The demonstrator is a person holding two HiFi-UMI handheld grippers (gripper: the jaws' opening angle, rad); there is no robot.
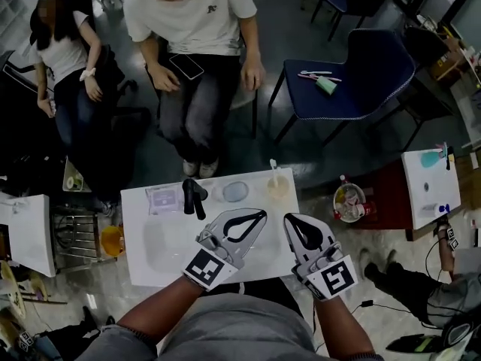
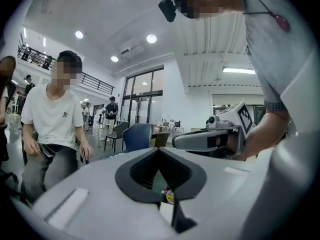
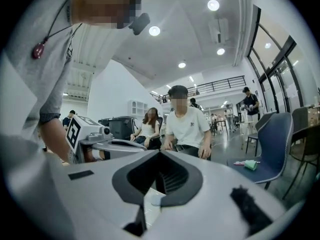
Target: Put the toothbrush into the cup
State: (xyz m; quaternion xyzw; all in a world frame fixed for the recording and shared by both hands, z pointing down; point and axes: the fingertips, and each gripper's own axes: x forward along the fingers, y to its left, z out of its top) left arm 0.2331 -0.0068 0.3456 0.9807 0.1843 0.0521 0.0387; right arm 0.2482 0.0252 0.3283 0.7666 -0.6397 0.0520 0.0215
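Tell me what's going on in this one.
A person holds two grippers low over a small white table. The left hand-held gripper and the right hand-held gripper both have their jaws together with nothing between them. At the table's far edge stands the cup, and what looks like the toothbrush stands upright in it. Neither gripper touches it.

blue chair (image 1: 370, 65) beside seated person (image 1: 197, 19)

White table (image 1: 167, 250) with cup (image 1: 278, 189), dish (image 1: 235, 192)
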